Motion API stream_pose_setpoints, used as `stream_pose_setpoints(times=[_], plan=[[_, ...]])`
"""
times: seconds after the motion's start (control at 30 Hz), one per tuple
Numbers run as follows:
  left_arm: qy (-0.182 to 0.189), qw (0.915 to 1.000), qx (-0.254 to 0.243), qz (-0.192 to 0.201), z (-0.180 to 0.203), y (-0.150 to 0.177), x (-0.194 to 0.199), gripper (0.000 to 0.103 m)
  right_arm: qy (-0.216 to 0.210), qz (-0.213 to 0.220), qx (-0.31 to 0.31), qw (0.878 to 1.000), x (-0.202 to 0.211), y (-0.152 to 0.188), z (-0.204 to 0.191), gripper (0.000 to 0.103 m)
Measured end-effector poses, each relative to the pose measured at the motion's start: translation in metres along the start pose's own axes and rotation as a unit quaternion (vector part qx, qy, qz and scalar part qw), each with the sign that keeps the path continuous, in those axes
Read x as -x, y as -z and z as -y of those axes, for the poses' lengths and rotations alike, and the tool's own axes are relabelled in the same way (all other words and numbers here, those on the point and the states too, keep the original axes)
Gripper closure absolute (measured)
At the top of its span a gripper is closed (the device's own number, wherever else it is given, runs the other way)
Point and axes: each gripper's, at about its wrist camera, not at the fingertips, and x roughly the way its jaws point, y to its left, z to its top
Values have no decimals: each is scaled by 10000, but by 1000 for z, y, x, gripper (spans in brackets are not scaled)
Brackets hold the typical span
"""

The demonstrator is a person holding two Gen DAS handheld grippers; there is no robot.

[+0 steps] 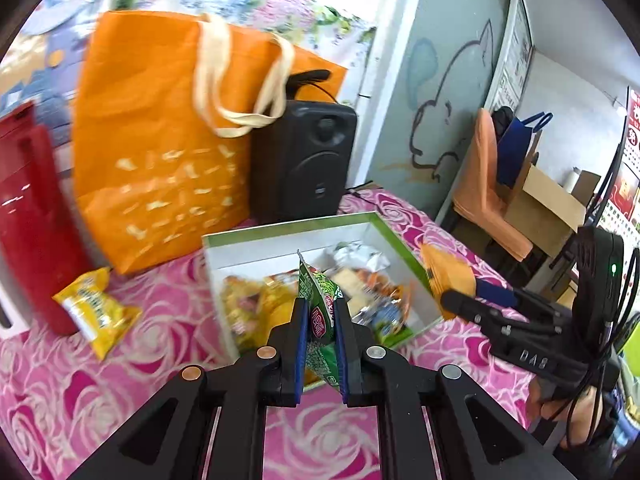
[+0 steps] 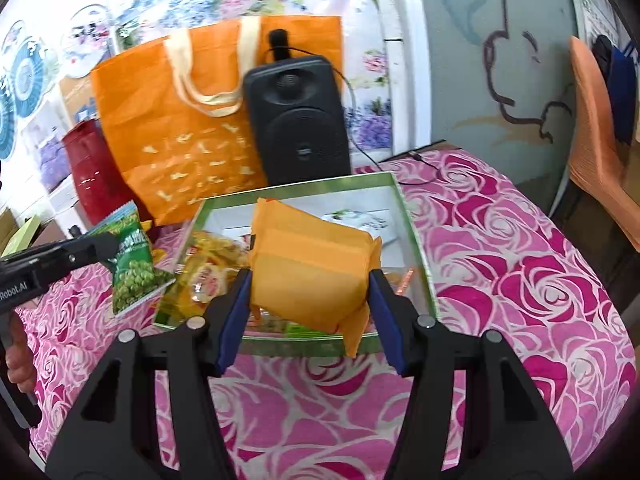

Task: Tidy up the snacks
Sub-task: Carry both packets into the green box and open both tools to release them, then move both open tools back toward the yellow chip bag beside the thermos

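Note:
A green-rimmed white box (image 1: 280,230) (image 2: 412,224) sits on the pink rose tablecloth with several snack packets inside. My left gripper (image 1: 321,312) is shut on a green pea snack packet (image 1: 318,308) (image 2: 134,264), held edge-on over the box's near left side. My right gripper (image 2: 310,284) is shut on an orange snack packet (image 2: 312,268) (image 1: 444,270), held above the box's near right edge. A yellow snack packet (image 1: 96,310) lies on the cloth left of the box.
An orange tote bag (image 1: 168,140) (image 2: 192,120) and a black speaker (image 1: 306,160) (image 2: 300,120) stand behind the box. A red jug (image 1: 28,216) (image 2: 90,172) is at the left. An orange chair (image 1: 488,192) stands beyond the table's right edge.

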Motion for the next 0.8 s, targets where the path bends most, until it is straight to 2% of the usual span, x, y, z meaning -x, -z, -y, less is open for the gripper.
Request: stream_pose_setpoints(times=[0.17,0.43,0.47,0.5,0.53,0.57,0.6,0.63,0.7,0.8], plan=[[46,9999,43,-91,10,-14,-32,92,136,-64,-68,9999,-15,1,17,44],[-15,9993,174,-329,2,-19,-72,91,-32,-105,24,9999,-52,-7,17,42],[-23,9993,175,-341,0,-19,-75,90,-50,-181,41,9998,-61,-7,17,36],[-51,9992,170,-348,-1,-18,-77,87,-50,-220,59,9997,-64,-7,16,23],[-79,9992,175,-342,-3,-16,-78,81,-53,-228,88,9997,-68,-6,16,16],[-162,9991,187,-339,-5,-15,-78,56,-33,-199,109,9997,-69,-4,15,6],[-311,9988,201,-326,-6,-14,-78,23,-11,-171,127,9998,-68,-2,15,1],[-526,9980,212,-265,-8,-14,-77,13,-5,-150,140,9998,-68,-1,15,1],[-988,9949,188,-30,-8,-12,-72,10,20,-218,142,9997,-70,1,16,1],[-1106,9933,318,-113,-17,-12,-71,9,80,-359,120,9992,-74,4,17,1]])
